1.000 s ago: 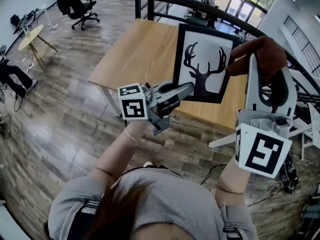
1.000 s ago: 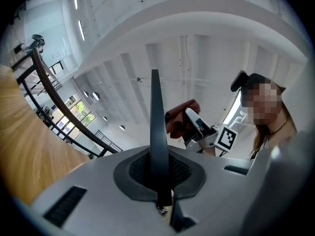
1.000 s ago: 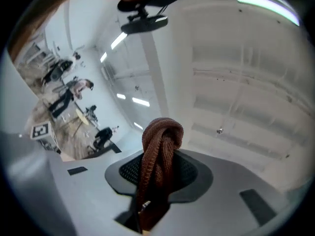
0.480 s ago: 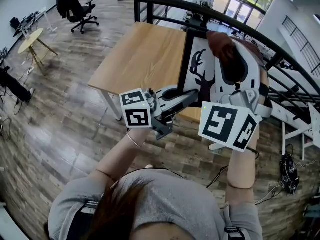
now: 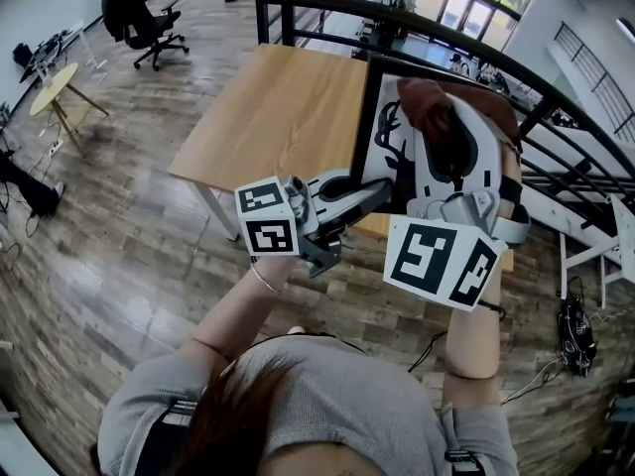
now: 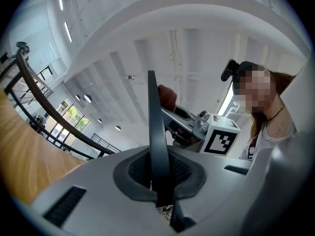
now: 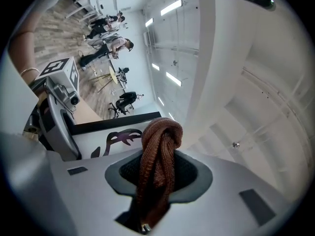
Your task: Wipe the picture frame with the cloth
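The left hand-held gripper (image 5: 369, 194) was clenched on the lower left edge of the picture frame (image 5: 388, 127). In the left gripper view the frame's thin black edge ran straight up from between the two pads, which pinched it from both sides. The frame stood roughly upright in front of the person, over the right part of the wooden table (image 5: 283, 107). Its white print with a dark antlered deer silhouette faced the head camera.

The right hand-held gripper (image 5: 448, 117) was clamped on a brown cloth (image 7: 158, 156). In the right gripper view the cloth was a twisted, knitted bunch rising from between the pads and bulging above them. In the head view this gripper lay across the right half of the frame, with the bunched cloth at the upper part of the print. The cloth seemed to rest against the frame's face, though the gripper's white body hid the point of contact. Its marker cube (image 5: 440, 262) sat low, towards the person's chest, just right of the left gripper's own cube.

A black railing (image 5: 516, 72) curved behind the table. An office chair (image 5: 139, 16) stood well apart on the wood-plank floor (image 5: 109, 226), at the upper left.
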Tool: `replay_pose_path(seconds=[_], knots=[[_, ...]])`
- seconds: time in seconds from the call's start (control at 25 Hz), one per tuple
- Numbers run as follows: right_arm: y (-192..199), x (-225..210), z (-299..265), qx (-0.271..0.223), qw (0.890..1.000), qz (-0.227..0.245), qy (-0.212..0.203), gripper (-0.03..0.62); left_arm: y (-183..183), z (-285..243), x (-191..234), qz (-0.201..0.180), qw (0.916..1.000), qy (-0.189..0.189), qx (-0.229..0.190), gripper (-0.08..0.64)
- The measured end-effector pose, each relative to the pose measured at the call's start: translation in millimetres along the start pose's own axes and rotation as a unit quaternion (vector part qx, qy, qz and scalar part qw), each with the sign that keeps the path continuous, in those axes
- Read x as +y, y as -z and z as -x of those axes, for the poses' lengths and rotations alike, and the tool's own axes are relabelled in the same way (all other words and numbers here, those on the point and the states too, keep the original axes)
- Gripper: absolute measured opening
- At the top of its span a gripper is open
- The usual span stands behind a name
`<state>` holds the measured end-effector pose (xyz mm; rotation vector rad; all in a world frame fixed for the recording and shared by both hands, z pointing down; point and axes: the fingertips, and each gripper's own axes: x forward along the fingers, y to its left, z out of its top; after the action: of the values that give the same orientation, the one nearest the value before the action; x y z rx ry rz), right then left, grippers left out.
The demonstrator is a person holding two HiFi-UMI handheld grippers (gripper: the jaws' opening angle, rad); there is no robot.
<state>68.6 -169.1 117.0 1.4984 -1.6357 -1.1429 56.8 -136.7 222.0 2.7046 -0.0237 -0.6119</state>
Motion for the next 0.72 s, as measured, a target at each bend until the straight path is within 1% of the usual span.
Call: replay_pose_path(seconds=[0.24, 0.4, 0.56, 0.72], knots=[[6.1, 5.4, 7.4, 0.004, 1.0, -0.005, -0.012, 0.133, -0.2, -5.7, -1.0, 0.003, 1.0, 0.004, -0.006, 0.015], [4.5, 16.4, 9.1, 0.003, 1.0, -0.007, -0.023, 0.133, -3.9, -2.3, 1.7, 0.006, 0.9999, 0.008, -0.013, 0.015], [3.9, 25.2, 12.4, 0.003, 1.0, -0.009, -0.026, 0.133, -4.8, 0.9, 2.6, 0.003, 0.9999, 0.009, -0.013, 0.015], [9.4, 30.6, 17.6, 0.005, 0.999, -0.017, -0.038, 0.133, -6.0, -5.5, 2.7, 0.012, 0.9997, 0.011, -0.019, 0.015]])
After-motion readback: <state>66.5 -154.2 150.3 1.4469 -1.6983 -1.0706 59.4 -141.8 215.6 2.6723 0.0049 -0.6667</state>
